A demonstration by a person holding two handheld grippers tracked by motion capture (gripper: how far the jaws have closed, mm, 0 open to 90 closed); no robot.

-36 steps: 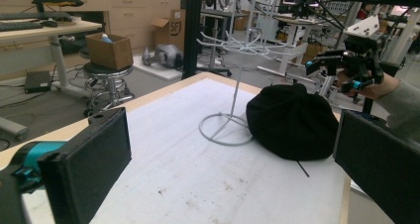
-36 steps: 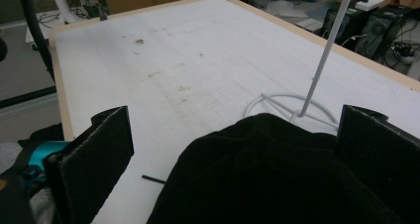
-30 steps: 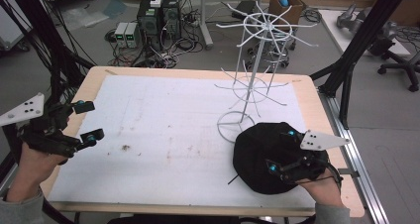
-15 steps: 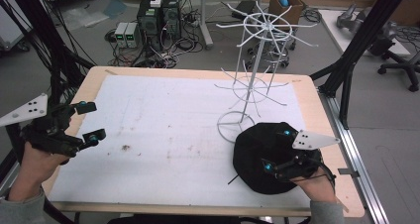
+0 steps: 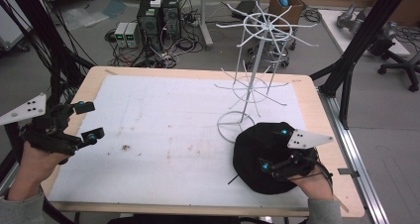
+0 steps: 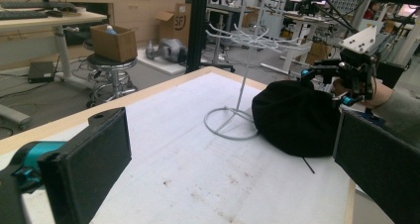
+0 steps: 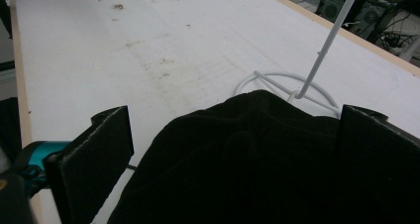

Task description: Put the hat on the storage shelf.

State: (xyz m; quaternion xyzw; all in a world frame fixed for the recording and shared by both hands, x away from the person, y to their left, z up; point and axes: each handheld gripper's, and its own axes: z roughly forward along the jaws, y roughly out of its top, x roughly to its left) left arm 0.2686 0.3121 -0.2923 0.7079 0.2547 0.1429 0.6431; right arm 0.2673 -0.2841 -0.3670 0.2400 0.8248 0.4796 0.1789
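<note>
Jaws of the right gripper stood wide apart over the black beanie, gripping nothing, the hat lying between and under them. The beanie lay at the near right of the white-covered worktop, touching the ring base of the white wire rack. The left gripper hovered at the worktop's left edge, its jaws wide open and empty.

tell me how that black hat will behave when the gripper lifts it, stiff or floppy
Probably floppy: the black hat lies slumped with soft folds, so it should sag from the pinch point. It looks like light fabric, unlikely to roll or slip between the padded jaws of the right hand-held gripper. Its edge touches the wire rack base and might snag.
</note>
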